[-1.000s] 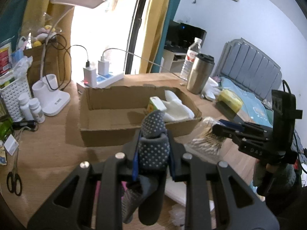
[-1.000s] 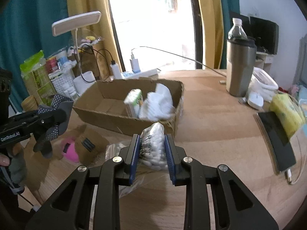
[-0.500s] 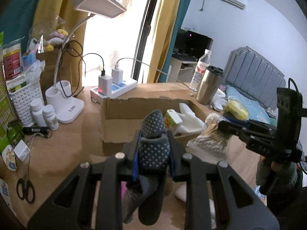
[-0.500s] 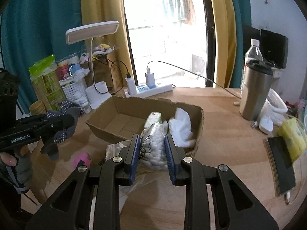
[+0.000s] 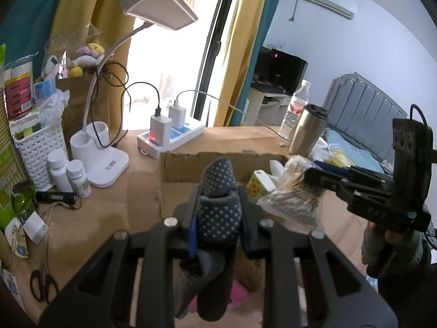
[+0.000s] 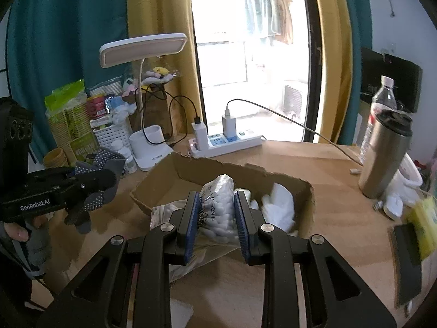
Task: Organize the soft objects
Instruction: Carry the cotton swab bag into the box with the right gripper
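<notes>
Both grippers loaded, cardboard box ahead

Low centre of each wrist view: the left gripper [image 5: 218, 213] pinches a dotted grey sock [image 5: 218, 205]; the right gripper [image 6: 217, 213] clamps a bag of cotton swabs [image 6: 218, 207]. Beyond, mid-frame, the cardboard box [image 6: 218, 168] waits; best to carry each load fully over its torn rim, lower, then release.

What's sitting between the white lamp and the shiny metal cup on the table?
In the right wrist view, a white power strip with two chargers plugged in lies between the lamp and the metal cup, with the cardboard box nearer the camera.
</notes>
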Tool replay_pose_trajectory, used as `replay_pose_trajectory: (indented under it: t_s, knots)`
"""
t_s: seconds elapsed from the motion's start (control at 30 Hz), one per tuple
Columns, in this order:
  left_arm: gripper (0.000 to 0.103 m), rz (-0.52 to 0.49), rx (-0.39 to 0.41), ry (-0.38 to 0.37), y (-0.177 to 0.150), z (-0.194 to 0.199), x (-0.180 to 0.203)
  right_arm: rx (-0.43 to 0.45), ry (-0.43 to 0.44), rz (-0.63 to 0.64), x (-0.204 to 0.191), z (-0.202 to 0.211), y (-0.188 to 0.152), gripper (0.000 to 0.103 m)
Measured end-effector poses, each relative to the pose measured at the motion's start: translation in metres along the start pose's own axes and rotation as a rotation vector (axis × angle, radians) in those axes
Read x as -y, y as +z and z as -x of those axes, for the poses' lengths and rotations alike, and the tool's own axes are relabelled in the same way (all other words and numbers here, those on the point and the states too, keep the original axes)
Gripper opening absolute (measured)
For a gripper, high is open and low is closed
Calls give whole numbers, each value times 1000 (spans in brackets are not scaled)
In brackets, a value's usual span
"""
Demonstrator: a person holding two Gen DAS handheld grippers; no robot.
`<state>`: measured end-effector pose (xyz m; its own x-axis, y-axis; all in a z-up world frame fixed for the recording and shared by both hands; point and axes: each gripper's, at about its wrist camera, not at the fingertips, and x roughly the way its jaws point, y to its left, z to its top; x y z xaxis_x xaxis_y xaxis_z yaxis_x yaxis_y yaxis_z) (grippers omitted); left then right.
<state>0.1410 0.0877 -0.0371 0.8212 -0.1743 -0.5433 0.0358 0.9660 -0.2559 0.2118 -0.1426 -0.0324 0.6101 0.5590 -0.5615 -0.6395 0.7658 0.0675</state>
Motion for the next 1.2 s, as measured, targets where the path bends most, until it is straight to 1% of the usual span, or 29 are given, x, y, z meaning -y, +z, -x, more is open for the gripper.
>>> replay_pose_trajectory:
  t_s: [0.2,0.63,0.8,0.97,1.2]
  knots:
    - [25,13,-4,6,5,-10,-9,-8,27,22,-5,-21,11,28]
    - [25,42,-13,15,11,-25,-25,-48,68,36,-7,-68,21,28]
    - [25,39,-22,10,13,-34,-25,-69,63,32,-3,-82,20,28]
    - [25,39,-27,10,16,-42,-23,-92,40,31,4,-91,15,28]
    - [25,31,-42,5,18,-58,-17,-97,-11,12,20,-89,8,28]
